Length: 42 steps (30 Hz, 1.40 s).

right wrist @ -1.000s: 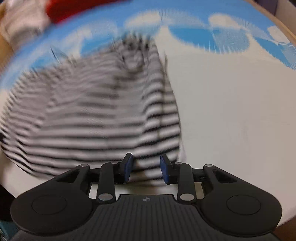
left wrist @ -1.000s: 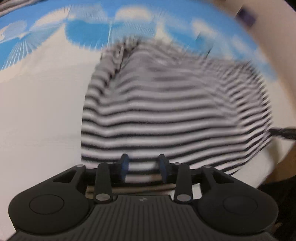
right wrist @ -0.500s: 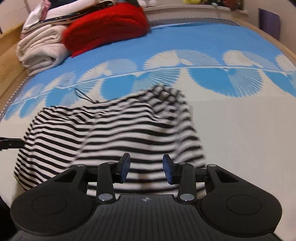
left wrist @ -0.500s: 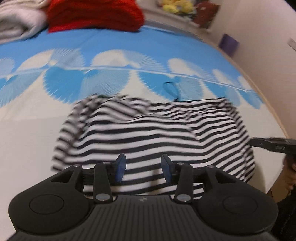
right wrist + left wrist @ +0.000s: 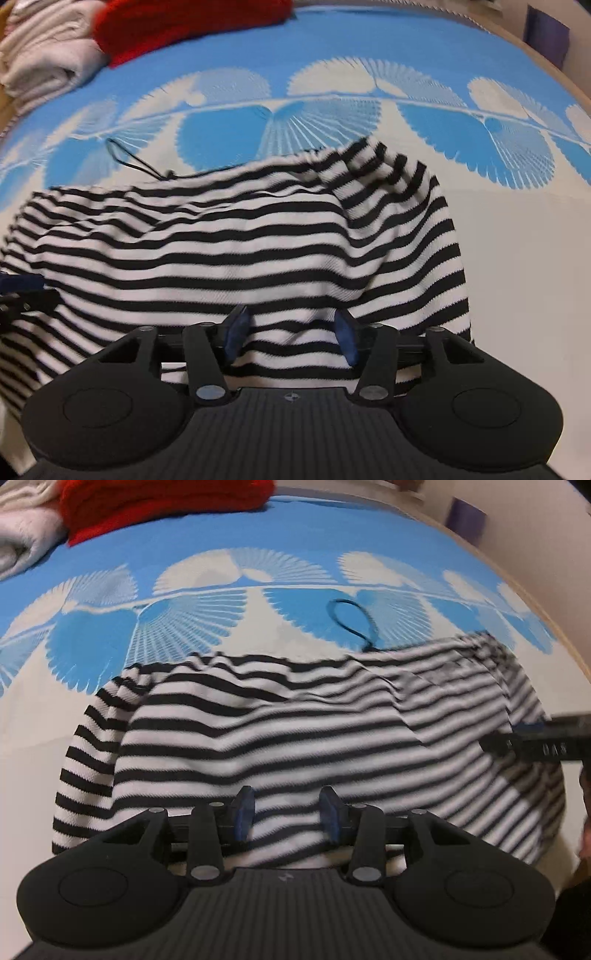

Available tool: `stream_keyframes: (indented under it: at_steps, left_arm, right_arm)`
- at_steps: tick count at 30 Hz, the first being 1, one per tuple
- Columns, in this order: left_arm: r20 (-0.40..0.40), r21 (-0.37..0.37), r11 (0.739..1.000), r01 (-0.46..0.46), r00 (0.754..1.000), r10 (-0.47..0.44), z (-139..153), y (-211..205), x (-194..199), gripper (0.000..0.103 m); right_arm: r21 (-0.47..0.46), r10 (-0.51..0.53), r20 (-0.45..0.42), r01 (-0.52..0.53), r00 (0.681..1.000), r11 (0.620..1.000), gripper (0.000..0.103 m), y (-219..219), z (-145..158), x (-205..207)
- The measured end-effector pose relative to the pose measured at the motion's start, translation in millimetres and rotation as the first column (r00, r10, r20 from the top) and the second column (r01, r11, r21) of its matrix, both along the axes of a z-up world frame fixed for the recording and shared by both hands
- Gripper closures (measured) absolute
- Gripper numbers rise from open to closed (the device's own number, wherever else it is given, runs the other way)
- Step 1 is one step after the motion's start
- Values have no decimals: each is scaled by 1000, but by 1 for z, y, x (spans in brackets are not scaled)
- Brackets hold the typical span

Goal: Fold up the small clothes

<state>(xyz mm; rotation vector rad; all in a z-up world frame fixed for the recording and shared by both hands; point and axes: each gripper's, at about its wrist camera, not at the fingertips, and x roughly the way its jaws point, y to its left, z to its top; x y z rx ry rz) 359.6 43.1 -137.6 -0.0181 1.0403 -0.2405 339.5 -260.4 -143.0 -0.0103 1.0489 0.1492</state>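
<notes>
Towels (image 5: 44, 62) beside red knitwear (image 5: 177, 26)

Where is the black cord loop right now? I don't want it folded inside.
In the left wrist view the black cord loop lies on the blue-patterned sheet, just beyond the striped garment's far edge, right of centre.

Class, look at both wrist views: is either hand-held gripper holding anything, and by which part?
Nothing is held. The striped garment lies on the bedspread; both the left hand-held gripper and right hand-held gripper stand open above its near edge.

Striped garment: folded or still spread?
Cannot tell. The striped garment lies rumpled on the bedspread, one sleeve draped along its side; no fold line shows.
</notes>
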Motion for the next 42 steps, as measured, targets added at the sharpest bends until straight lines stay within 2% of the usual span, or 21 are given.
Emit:
stream_keyframes:
  at_steps: [5,10,13,15,17,19,21,22,23,24,25,27,29,31,32,33,34,35,37,40,42]
  left_arm:
    - [1,-43,996,-78,997,78,-5,20,18,58]
    - [0,-12,987,-157,988,157,-8,34,28,64]
    - [13,37,982,-187,982,187,4,37,22,70]
    - [45,-8,979,-203,978,203,24,43,9,69]
    - [39,-91,986,-141,989,145,39,49,-7,65]
    - [-9,-100,992,-72,997,71,37,48,-18,64]
    - [-97,-12,1000,-14,995,12,18,43,-23,63]
    - [-138,37,999,8,990,-3,6,42,-24,63]
    - [-145,59,998,17,989,-8,1,42,-25,62]
    - [-134,53,998,16,991,-9,1,43,-26,62]
    - [-122,35,999,-3,992,7,6,46,-27,62]
    - [-84,-17,998,-57,995,55,20,55,-37,62]
    - [-38,-55,997,-55,998,53,32,61,-50,59]
    - [-32,-22,1000,-7,999,6,33,54,-60,55]
    - [-67,37,999,25,998,-23,25,51,-64,54]
    - [-108,91,995,51,993,-41,15,46,-65,54]
    - [-134,129,989,76,989,-59,8,45,-70,51]
    - [-124,144,985,92,989,-75,9,44,-74,51]
    - [-37,152,986,75,997,-70,25,43,-84,52]
    - [96,101,995,4,995,-14,51,44,-105,51]
    - [168,78,997,-25,986,11,63,41,-119,49]
  right_arm:
    - [17,-45,-1,45,999,999,50,-3,-3,17]
    - [3,-65,18,65,998,998,49,-5,-3,23]
    - [-4,-82,39,82,996,997,50,-11,3,21]
    - [-3,-103,74,104,992,995,50,-19,14,14]
    - [38,-122,94,119,988,992,50,-31,26,3]
    - [85,-124,68,118,990,989,50,-44,33,-9]
    - [81,-90,5,89,996,993,49,-51,29,-21]
    - [45,-68,-46,70,997,996,49,-54,21,-25]
    - [-3,-57,-98,57,994,998,50,-55,12,-29]
    - [-54,-57,-135,50,989,997,50,-59,4,-34]
    - [-64,-60,-135,52,989,997,50,-61,4,-37]
    - [-26,-85,-82,83,993,996,51,-70,16,-46]
    - [11,-106,-44,106,993,994,51,-78,24,-56]
    - [-67,-106,-100,100,989,993,51,-83,13,-61]
    - [-129,-113,-132,96,985,987,50,-86,5,-64]
    - [-149,-120,-135,99,984,984,48,-89,4,-68]
    - [-130,-132,-110,117,985,985,49,-92,10,-72]
    - [-100,-144,-57,138,988,985,50,-94,23,-77]
    - [-27,-143,82,146,986,989,51,-97,50,-93]
    - [74,-165,281,151,945,986,50,-100,88,-124]
    - [102,-162,355,133,921,986,50,-101,102,-136]
